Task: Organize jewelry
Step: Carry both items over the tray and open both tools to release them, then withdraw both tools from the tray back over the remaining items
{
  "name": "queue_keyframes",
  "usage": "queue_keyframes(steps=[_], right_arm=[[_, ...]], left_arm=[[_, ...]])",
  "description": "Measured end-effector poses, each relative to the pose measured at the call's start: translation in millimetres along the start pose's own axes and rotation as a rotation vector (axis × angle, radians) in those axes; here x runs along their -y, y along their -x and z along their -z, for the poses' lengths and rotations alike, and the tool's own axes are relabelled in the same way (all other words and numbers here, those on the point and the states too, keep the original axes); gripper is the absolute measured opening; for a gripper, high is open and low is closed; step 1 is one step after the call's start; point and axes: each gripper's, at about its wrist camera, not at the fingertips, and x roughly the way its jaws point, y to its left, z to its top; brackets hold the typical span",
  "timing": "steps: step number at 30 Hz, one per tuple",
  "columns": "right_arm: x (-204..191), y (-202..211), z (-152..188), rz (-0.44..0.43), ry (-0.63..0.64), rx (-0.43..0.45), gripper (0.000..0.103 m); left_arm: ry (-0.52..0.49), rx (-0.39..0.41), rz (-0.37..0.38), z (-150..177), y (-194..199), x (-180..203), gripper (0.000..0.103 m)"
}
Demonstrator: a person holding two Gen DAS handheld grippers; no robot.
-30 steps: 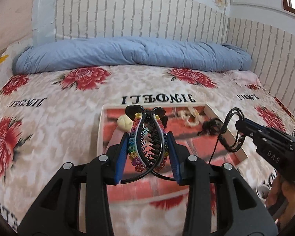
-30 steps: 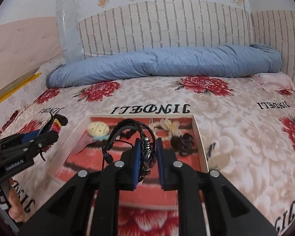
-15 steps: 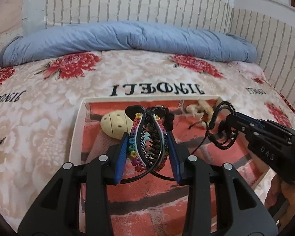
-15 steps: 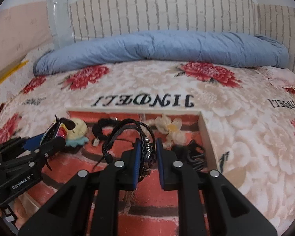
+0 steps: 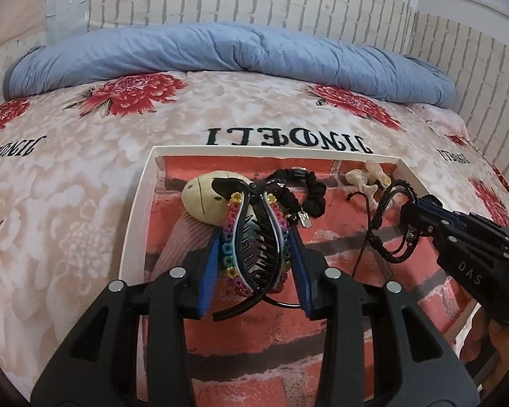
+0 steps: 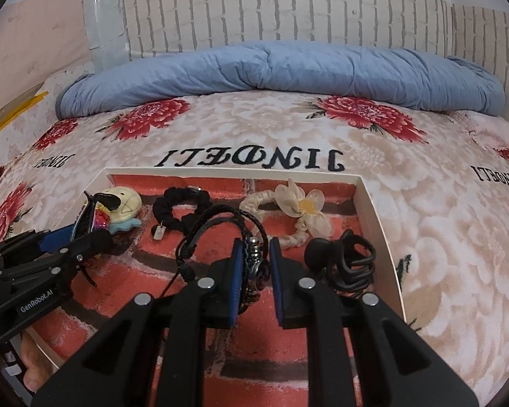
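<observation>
Blue pads of the left gripper (image 5: 254, 254) clamp a black hair claw (image 5: 254, 237) edged with rainbow beads, over the white tray (image 5: 137, 220) on the bed. At 3 o'clock, the right gripper (image 6: 252, 264) pinches a black braided bracelet (image 6: 220, 234). Toward 12 o'clock lie a black scrunchie (image 6: 180, 207) and a cream flower tie (image 6: 298, 203).

Red-brick print lines the white-rimmed tray (image 6: 376, 217); the bedspread (image 6: 254, 129) shows red flowers on beige; the duvet (image 6: 288, 68) is blue.

even, soft indoor light, sharp centre, heavy fisheye bending and dark corners.
</observation>
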Motion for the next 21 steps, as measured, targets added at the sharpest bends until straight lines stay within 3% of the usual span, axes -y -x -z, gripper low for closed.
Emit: queue_keyframes(steps=[15,17,19,21], right_arm=[[4.7,-12.4,7.6,-0.022,-0.017,-0.071,0.018],[4.8,-13.0,8.0,-0.023,-0.019,-0.076,0.018],[5.0,-13.4,8.4,-0.023,-0.020,-0.079,0.019],[5.1,-11.3,8.2,-0.023,-0.021,-0.068,0.034]], left_arm=[[0.018,-0.044,0.002,3.8,-6.0,-2.0,0.039],[0.019,-0.041,0.001,3.8,-5.1,-2.0,0.042],[0.020,-0.034,-0.001,3.9,-3.1,-2.2,0.053],[0.020,-0.022,-0.002,3.8,0.2,-2.4,0.062]])
